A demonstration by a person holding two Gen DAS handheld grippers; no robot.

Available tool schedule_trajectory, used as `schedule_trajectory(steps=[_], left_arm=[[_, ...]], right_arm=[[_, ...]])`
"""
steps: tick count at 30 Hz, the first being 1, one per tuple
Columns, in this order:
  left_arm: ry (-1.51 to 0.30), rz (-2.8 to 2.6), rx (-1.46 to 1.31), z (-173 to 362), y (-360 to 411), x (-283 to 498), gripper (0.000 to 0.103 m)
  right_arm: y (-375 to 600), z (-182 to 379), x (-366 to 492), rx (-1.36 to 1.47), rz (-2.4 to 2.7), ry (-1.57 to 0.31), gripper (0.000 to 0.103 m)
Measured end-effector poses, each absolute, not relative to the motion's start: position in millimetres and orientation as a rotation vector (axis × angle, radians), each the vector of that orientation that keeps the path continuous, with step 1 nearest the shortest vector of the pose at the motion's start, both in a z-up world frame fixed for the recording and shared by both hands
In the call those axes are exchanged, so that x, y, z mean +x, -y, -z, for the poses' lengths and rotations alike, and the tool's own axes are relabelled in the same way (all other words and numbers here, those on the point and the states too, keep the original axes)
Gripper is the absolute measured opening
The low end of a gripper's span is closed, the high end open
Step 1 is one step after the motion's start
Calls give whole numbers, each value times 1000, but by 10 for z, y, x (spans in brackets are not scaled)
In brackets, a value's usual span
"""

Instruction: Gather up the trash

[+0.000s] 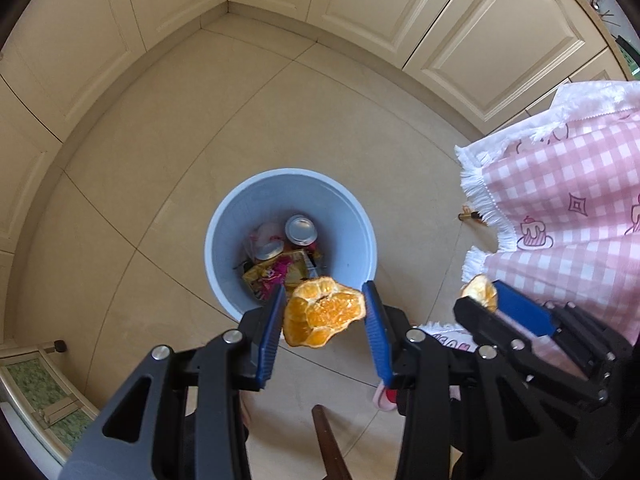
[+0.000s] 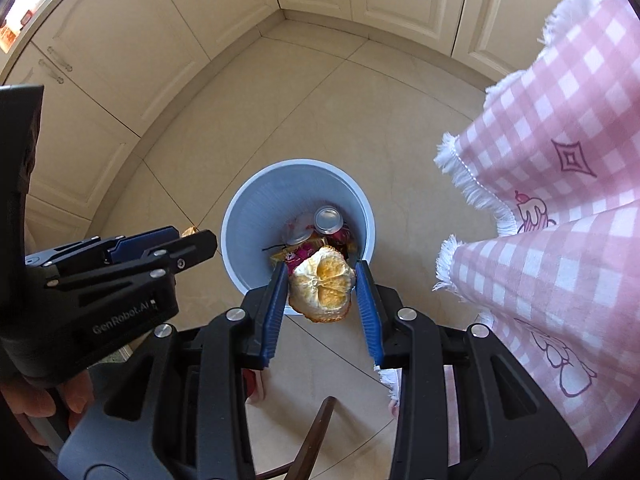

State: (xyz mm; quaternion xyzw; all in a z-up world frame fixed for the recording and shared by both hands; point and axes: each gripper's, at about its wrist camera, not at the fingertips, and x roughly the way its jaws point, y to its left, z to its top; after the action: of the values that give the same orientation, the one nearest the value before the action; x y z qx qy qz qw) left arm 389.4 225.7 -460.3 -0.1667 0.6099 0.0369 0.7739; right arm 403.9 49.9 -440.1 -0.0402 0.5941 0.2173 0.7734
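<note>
Pointing down over the blue bin, left gripper clamping an orange piece, right gripper pinching apparently orange peel, cans inside.

Cream panelled cabinet doors curve around the scene from nine o'clock through twelve to two o'clock, meeting in a corner near twelve. Beige floor tiles with thin grout lines fill the middle. A pink-and-white checked tablecloth with a white fringe and drawn cake motifs hangs at three o'clock. A dark wooden chair part juts in at six o'clock.
</note>
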Motion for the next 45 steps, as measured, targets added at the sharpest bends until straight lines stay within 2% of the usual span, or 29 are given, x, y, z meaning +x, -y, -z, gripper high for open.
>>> schedule_trajectory(steps=[5, 8, 9, 37, 38, 39, 40, 45], left_arm=[[-1306, -52, -422, 4568, -2303, 3935, 42], [-1300, -74, -426, 4557, -2341, 3917, 58], [-1295, -78, -430, 4551, -2350, 3906, 59], [-1233, -258, -487, 4309, -2882, 3445, 59], [-1231, -258, -486, 4296, -2890, 3436, 59], [-1229, -257, -483, 4284, -2891, 3435, 59], [-1226, -256, -480, 4267, -2888, 3430, 59], [-1194, -233, -461, 4114, -2840, 3400, 59]], right_arm=[[-469, 4375, 4067, -62, -465, -1291, 34], [-465, 4356, 4066, -54, -466, -1295, 34], [-466, 4354, 4063, -53, -467, -1296, 34], [-869, 4163, 4111, -20, -558, -1258, 35], [-887, 4132, 4124, -15, -565, -1251, 37], [-893, 4097, 4130, -8, -570, -1243, 45], [-896, 4062, 4130, -4, -570, -1234, 49], [-880, 3855, 4087, -35, -559, -1170, 50]])
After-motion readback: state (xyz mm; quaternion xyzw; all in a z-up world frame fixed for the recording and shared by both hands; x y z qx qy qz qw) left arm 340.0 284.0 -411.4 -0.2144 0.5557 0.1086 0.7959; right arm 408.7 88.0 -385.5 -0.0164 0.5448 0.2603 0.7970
